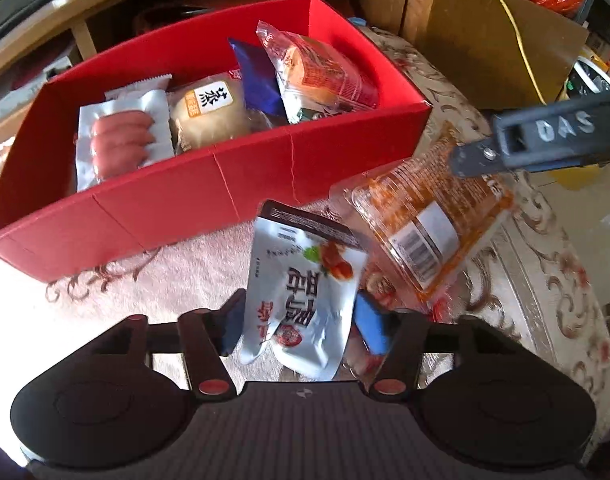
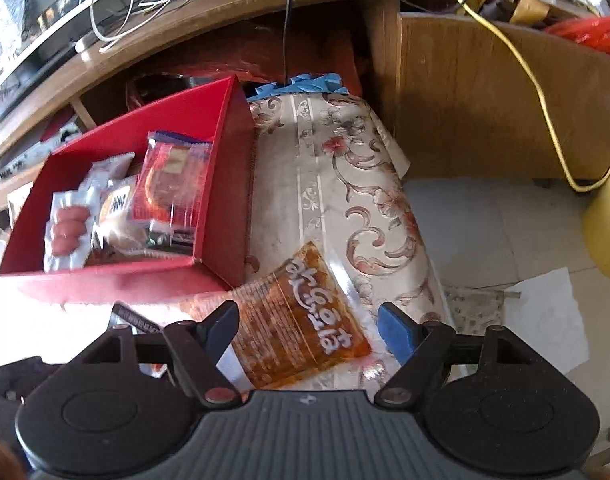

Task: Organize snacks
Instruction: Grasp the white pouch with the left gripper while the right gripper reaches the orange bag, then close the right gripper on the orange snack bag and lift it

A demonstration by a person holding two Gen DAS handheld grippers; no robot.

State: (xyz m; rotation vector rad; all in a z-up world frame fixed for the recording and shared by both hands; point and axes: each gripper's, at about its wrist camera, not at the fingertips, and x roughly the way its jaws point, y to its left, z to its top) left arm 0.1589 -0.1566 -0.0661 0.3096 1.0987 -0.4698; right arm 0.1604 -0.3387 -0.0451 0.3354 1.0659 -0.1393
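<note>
My left gripper [image 1: 301,324] is shut on a white snack packet [image 1: 305,280] with dark lettering, held just above the floral tablecloth in front of the red box [image 1: 185,208]. The box holds a sausage pack [image 1: 121,140], a bun [image 1: 209,116], a blue packet [image 1: 257,80] and a red-orange packet [image 1: 321,76]. To the right, an orange see-through packet [image 2: 301,320] lies flat on the cloth between the wide-apart fingers of my open right gripper [image 2: 309,332]. In the left wrist view that packet [image 1: 425,216] shows under a right gripper finger [image 1: 545,140].
The table edge [image 2: 417,240] drops to a tiled floor with white paper [image 2: 545,320] and a yellow container [image 2: 609,232]. A wooden panel [image 2: 485,100] with a yellow cable [image 2: 537,92] stands behind. A cluttered wooden desk [image 2: 185,24] curves across the back.
</note>
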